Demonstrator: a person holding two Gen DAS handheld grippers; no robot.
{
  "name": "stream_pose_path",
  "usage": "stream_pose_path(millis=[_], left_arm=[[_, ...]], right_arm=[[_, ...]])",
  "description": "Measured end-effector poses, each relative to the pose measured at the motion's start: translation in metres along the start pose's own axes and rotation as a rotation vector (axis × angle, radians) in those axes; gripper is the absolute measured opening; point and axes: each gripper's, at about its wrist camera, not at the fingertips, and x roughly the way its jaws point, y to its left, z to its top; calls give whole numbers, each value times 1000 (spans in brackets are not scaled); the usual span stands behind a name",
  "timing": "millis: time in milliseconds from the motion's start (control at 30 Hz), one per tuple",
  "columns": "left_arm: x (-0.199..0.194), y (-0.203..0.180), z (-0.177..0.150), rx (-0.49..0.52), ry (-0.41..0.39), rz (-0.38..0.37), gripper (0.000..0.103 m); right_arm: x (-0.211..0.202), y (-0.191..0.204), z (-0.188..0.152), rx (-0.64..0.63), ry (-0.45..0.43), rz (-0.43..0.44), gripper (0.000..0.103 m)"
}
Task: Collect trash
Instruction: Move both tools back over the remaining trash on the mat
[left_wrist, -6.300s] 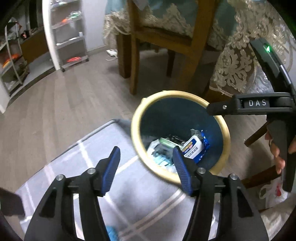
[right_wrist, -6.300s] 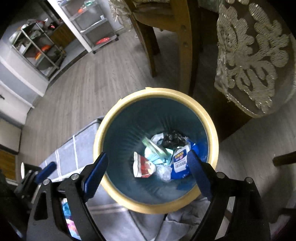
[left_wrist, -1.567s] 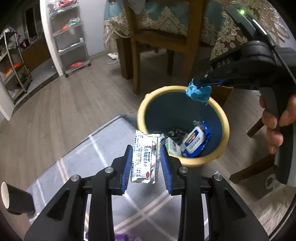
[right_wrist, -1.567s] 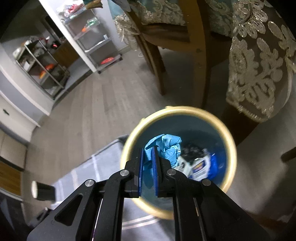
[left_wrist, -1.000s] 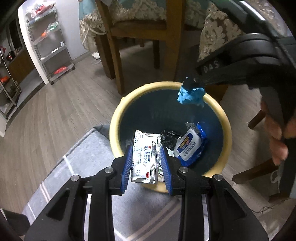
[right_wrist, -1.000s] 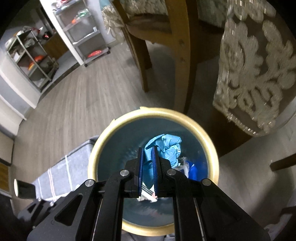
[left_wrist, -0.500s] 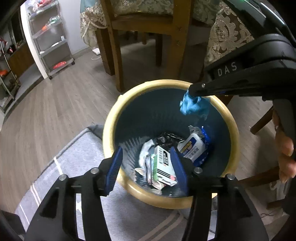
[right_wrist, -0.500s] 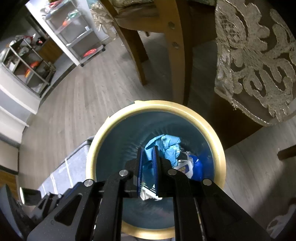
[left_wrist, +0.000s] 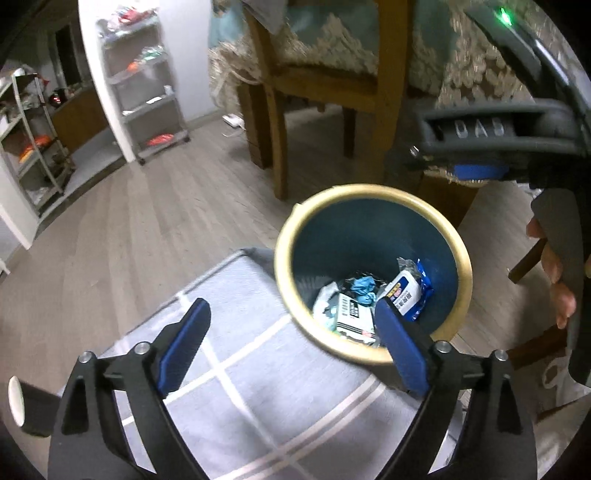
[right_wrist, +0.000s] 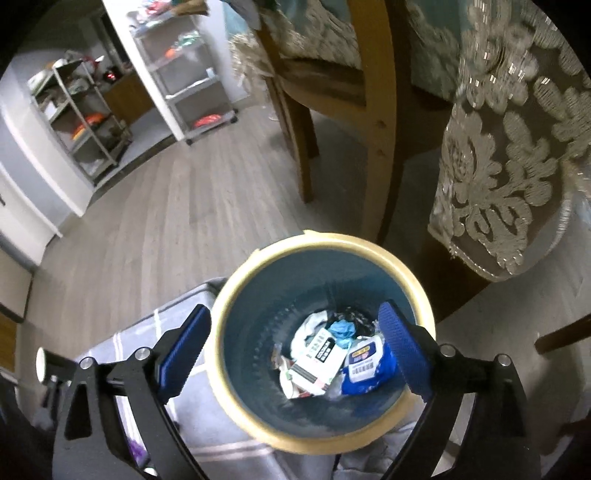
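A blue trash bin with a yellow rim (left_wrist: 373, 192) (right_wrist: 325, 240) stands on the floor. Inside lie a crumpled blue wad (left_wrist: 364, 286) (right_wrist: 343, 330), a white packet (left_wrist: 351, 314) (right_wrist: 317, 358), a blue wipes pack (left_wrist: 406, 293) (right_wrist: 365, 365) and other wrappers. My left gripper (left_wrist: 295, 347) is open and empty, above the bin's near rim and the rug. My right gripper (right_wrist: 295, 347) is open and empty, right over the bin; its body shows in the left wrist view (left_wrist: 480, 136), above the bin's far side.
A grey rug with white lines (left_wrist: 240, 387) lies under the bin's near side. A wooden chair (left_wrist: 332, 81) and a table with a patterned cloth (right_wrist: 517, 147) stand behind. Shelving units (left_wrist: 144, 74) line the far wall. A dark cup (left_wrist: 26, 410) sits at left.
My right gripper opened and the blue wad fell into the bin. My left gripper opened wider and drew back from the bin after dropping the white packet.
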Motion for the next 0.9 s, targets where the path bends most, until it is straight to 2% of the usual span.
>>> stream_pose_path(millis=[200,433,667,833,900], left_arm=[[-51,31,-18,-53,-32,36,92],[-106,78,-55,-107,-54,90,95],[-137,118,-102,-158,-36,130,95],[-148,144,-130,-247,-36,129,95],[-150,148,-137,-245,-43,139,96]], right_arm=[[-39,25,-23,-24,-69,20,96],[-71,57,-60,-55,-103,70,97],[-86,89,-93,-174,-113,75,98],[-83,108,-115,-227,-82,80,98],[-81,115,-124,-230,-61,95,98]])
